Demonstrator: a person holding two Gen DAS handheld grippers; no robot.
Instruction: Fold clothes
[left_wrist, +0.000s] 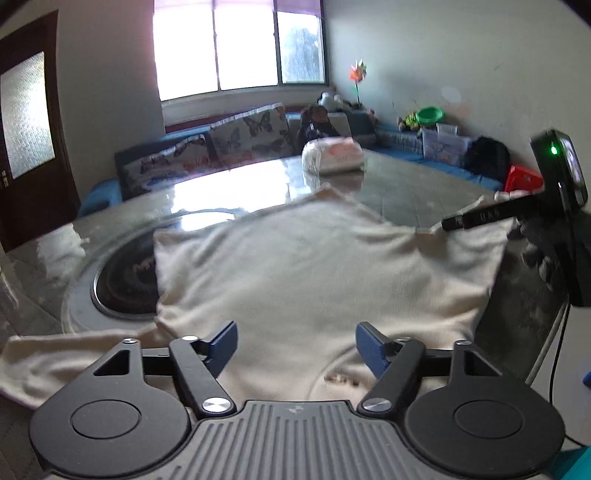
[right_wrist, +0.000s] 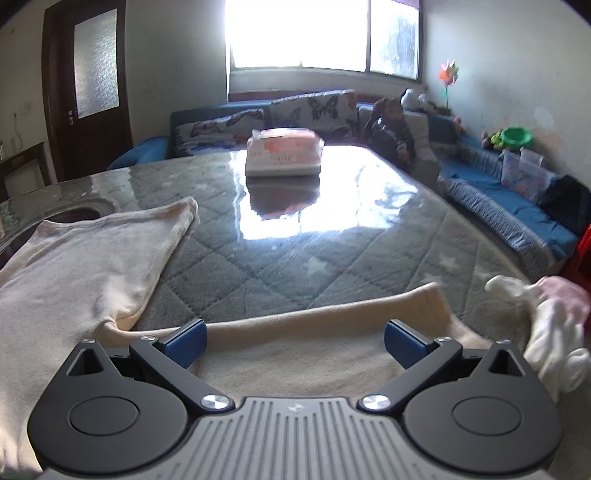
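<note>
Left hand-held gripper (left_wrist: 296, 349): blue-padded fingers spread apart, nothing between them, hovering over the neckline end of the garment.
Right hand-held gripper (right_wrist: 295, 344): fingers spread apart too, nothing clamped, poised above a sleeve.
Garment: cream long-sleeved knit top (left_wrist: 325, 266), spread flat on the counter ahead of the left hand-held gripper; body reaches forward from its fingers, one sleeve trails off to its left.
Sleeve: cream knit sleeve (right_wrist: 317, 332) runs crosswise just beyond the right hand-held gripper's fingers; body of the top lies forward-left of it.
Counter: grey quilted star-print counter under a glossy clear sheet (right_wrist: 332, 236), strong window glare on it.
Hob: round black inset burner (left_wrist: 125, 284), forward-left of the left hand-held gripper, partly under the top's edge.
Pack: white and pink plastic-wrapped pack (right_wrist: 283, 150), far ahead of both, well apart from the top.
Bundle: bunched white and pink cloth (right_wrist: 554, 332), to the right of the right hand-held gripper, near the sleeve cuff; touching or not, can't tell.
Background: butterfly-print sofa cushions (right_wrist: 280, 114) beyond the counter.
</note>
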